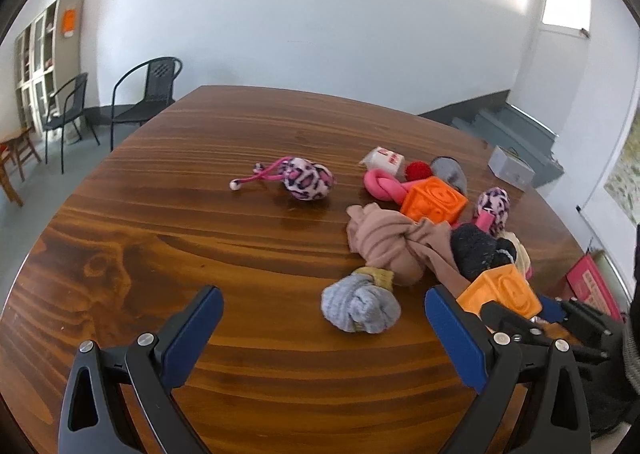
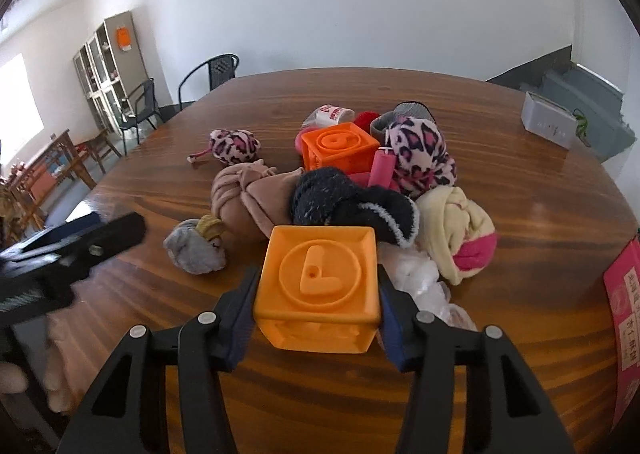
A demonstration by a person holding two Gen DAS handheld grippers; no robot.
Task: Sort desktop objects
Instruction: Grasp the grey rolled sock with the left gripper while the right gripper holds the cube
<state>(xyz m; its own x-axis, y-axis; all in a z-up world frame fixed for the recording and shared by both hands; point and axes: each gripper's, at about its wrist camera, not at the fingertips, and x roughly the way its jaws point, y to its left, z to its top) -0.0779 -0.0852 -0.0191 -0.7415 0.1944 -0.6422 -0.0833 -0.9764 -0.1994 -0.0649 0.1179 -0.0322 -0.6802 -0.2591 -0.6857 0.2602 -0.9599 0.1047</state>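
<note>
Right gripper (image 2: 318,306): pinching the orange block (image 2: 318,286) by its two side faces; raised "L" figure faces the camera.
Orange block, location: at 6 o'clock of the pile, nearest the right wrist camera; whether it rests on the surface (image 2: 520,214) or is lifted, cannot tell.
Left gripper (image 1: 324,318): spread wide, nothing between the pads, low over bare wood.
Grey sock ball (image 1: 360,304): on the surface between the left gripper's fingers, toward the right one.
Pile, 12 o'clock of held block: dark sock (image 2: 352,206) just behind it, tan bundle (image 2: 252,194) at 10 o'clock, second orange block (image 2: 340,148) farther back.
Pile, 2 o'clock: cream-and-pink bundle (image 2: 460,234); leopard-print ball (image 2: 424,156) beyond it.
Stray item: second leopard-print toy (image 1: 308,178), apart from the pile at its 9 o'clock.
</note>
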